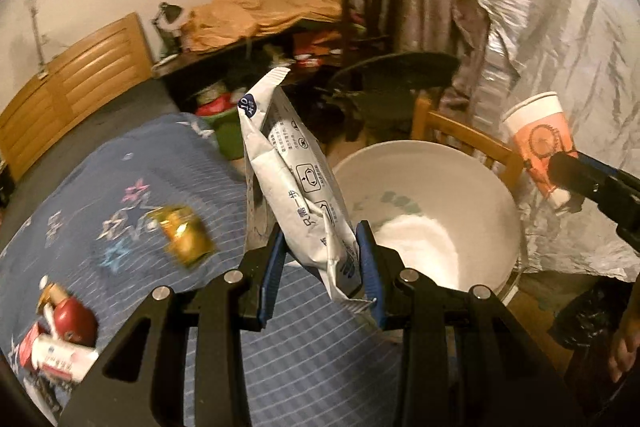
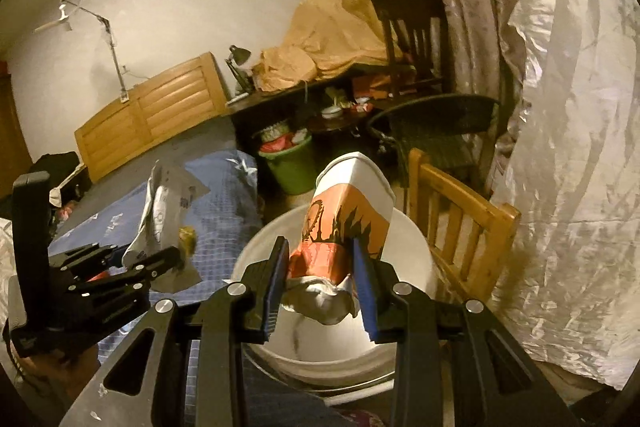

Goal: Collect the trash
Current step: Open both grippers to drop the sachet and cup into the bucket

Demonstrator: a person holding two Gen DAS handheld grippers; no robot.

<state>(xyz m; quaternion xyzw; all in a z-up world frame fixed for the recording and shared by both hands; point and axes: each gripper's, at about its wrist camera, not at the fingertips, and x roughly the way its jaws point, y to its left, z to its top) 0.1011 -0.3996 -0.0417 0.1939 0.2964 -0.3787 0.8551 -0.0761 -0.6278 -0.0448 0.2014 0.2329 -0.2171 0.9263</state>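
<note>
Left wrist view: my left gripper [image 1: 320,259] is clamped on the lower end of a white printed wrapper [image 1: 288,163], which stands tilted upward above the edge of the blue striped bedcover [image 1: 168,187], just beside the white bucket [image 1: 460,187]. A gold packet [image 1: 182,235], a red bottle [image 1: 74,319] and a small carton [image 1: 60,359] lie on the bedcover. Right wrist view: my right gripper [image 2: 322,279] is closed on the crushed base of an orange-and-white paper cup [image 2: 348,215], held directly above the open bucket [image 2: 416,259]. A wooden chair [image 2: 460,211] stands just beside the bucket, with a green bin [image 2: 292,167] beyond
</note>
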